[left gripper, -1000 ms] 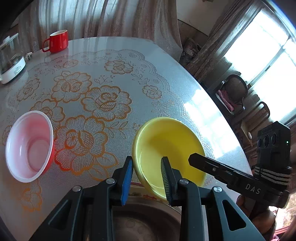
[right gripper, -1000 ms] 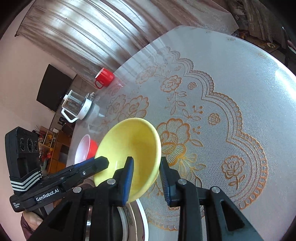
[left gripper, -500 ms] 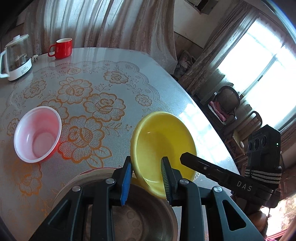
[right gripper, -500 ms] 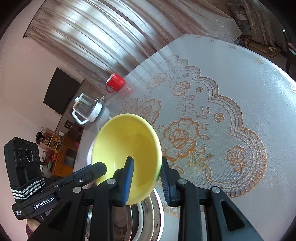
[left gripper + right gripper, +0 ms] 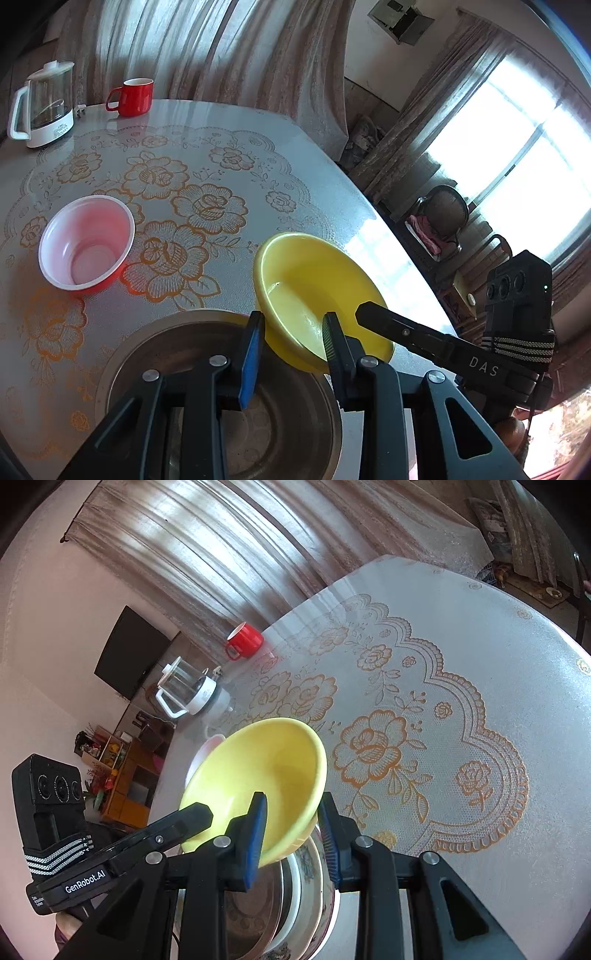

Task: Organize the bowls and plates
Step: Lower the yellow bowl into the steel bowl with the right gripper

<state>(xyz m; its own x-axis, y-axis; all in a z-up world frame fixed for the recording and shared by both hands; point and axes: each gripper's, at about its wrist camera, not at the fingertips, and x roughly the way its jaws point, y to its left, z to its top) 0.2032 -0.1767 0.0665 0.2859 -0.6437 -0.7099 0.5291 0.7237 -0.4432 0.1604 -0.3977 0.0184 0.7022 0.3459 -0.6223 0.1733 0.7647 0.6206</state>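
A yellow bowl (image 5: 314, 295) is held in the air, tilted, with both grippers on its rim. My left gripper (image 5: 291, 343) is shut on its near rim. My right gripper (image 5: 291, 830) is shut on the opposite rim of the yellow bowl (image 5: 258, 775). Just below sits a stack of plates, with a metal plate (image 5: 221, 406) on top; the stack (image 5: 295, 893) also shows in the right wrist view. A red bowl with a white inside (image 5: 86, 243) stands on the table to the left, partly hidden behind the yellow bowl in the right wrist view (image 5: 207, 747).
The round table (image 5: 480, 664) has a lace cloth with orange flowers. A red mug (image 5: 133, 96) and a glass kettle (image 5: 42, 105) stand at the far edge. Chairs (image 5: 443, 221) and a window lie beyond the table's right side.
Both grippers have lifted the yellow bowl and drawn it back toward the plate stack. More of the stack now shows under the bowl.
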